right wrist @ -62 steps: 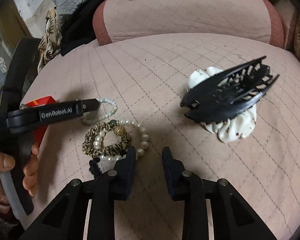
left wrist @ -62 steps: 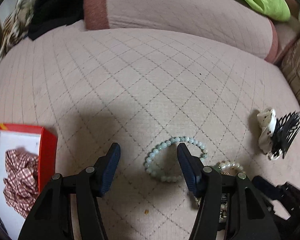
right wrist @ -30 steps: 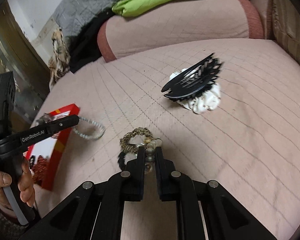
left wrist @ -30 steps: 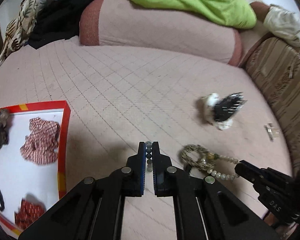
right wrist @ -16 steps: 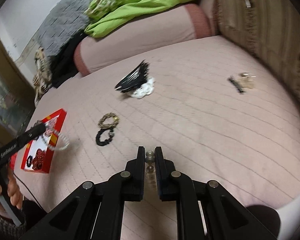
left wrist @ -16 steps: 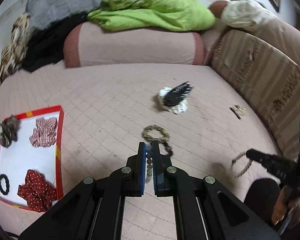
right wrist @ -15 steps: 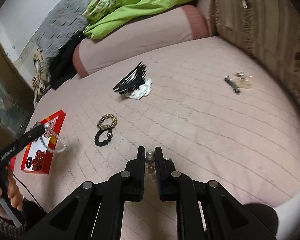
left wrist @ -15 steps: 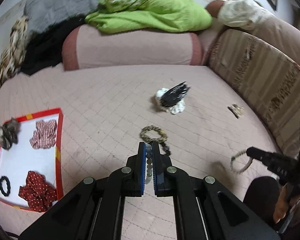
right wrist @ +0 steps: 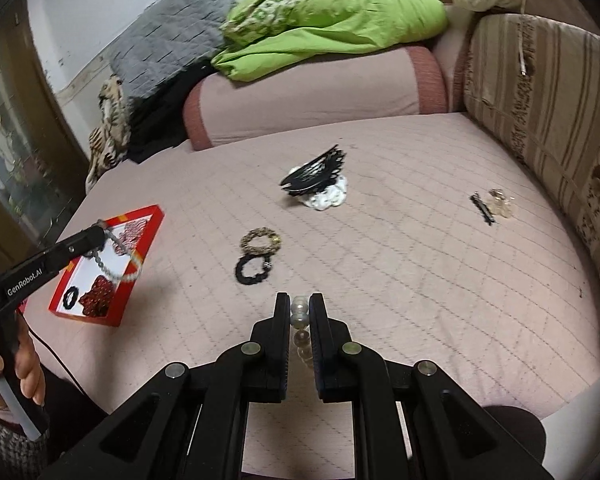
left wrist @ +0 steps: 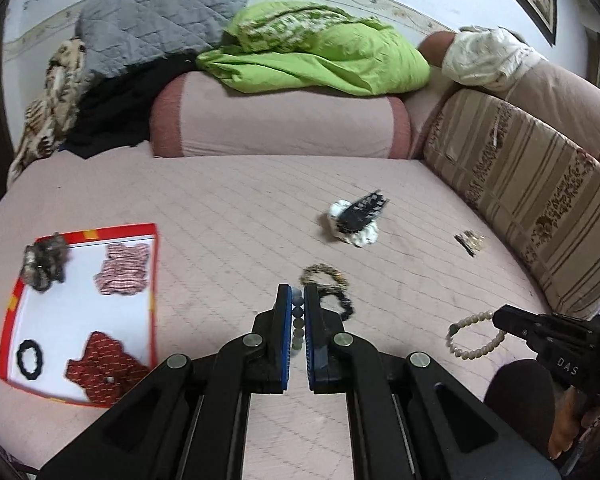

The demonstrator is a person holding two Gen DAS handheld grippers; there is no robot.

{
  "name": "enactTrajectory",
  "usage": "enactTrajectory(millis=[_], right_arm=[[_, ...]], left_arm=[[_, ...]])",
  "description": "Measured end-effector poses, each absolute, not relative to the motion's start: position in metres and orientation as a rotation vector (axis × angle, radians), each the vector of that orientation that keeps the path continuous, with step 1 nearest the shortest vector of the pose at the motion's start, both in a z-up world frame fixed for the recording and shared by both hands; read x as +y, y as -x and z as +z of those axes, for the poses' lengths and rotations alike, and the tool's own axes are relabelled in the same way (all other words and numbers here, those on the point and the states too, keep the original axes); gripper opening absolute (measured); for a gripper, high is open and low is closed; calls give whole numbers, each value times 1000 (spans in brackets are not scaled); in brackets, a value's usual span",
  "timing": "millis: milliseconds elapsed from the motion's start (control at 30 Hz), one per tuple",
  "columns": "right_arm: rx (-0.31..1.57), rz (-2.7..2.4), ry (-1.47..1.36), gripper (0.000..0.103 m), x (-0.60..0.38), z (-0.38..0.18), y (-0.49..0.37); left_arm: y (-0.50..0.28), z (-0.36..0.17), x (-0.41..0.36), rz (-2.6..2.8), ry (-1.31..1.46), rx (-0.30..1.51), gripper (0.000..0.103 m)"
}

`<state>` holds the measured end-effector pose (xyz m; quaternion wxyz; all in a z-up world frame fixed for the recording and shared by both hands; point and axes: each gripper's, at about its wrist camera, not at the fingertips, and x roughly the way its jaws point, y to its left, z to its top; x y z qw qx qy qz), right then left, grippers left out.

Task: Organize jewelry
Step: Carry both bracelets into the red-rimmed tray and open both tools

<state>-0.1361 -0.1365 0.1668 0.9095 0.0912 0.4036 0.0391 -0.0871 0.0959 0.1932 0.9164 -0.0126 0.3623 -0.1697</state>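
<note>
My left gripper [left wrist: 297,296] is shut on a pale green bead bracelet [left wrist: 298,320], held high above the pink quilted bed; the bracelet hangs as a loop in the right wrist view [right wrist: 120,260]. My right gripper [right wrist: 299,304] is shut on a white pearl bracelet [right wrist: 299,316], which dangles in the left wrist view [left wrist: 474,334]. A red-rimmed white tray [left wrist: 148,236] [right wrist: 150,236] lies at the left with several hair scrunchies and a black hair tie in it.
On the bed lie a leopard-print band [right wrist: 260,240], a black beaded band [right wrist: 253,271], a black claw clip on a white scrunchie [right wrist: 316,178], and small clips [right wrist: 490,204] near the striped cushion [right wrist: 540,92]. A bolster [right wrist: 312,92] with piled bedding is at the back.
Both grippers closed on their bracelets and lifted them up and back from the bed. The view has widened; the leopard and black bands stay on the bed.
</note>
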Motion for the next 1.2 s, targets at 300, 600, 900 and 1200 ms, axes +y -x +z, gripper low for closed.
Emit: enactTrajectory(millis=[300,600,900,1200], right_arm=[[854,114,-202,10,-125,161,130],[877,197,-129,10,-85,166,103],[857,389,-41,10,9,195,62],[938,559,32,10,120,174,15]], left_arm=[[87,193,131,-282,60,731,5],[75,198,166,-252,67,722,6],[37,200,245,-141,158,712,6],[4,163,326,-52,266,788,6]])
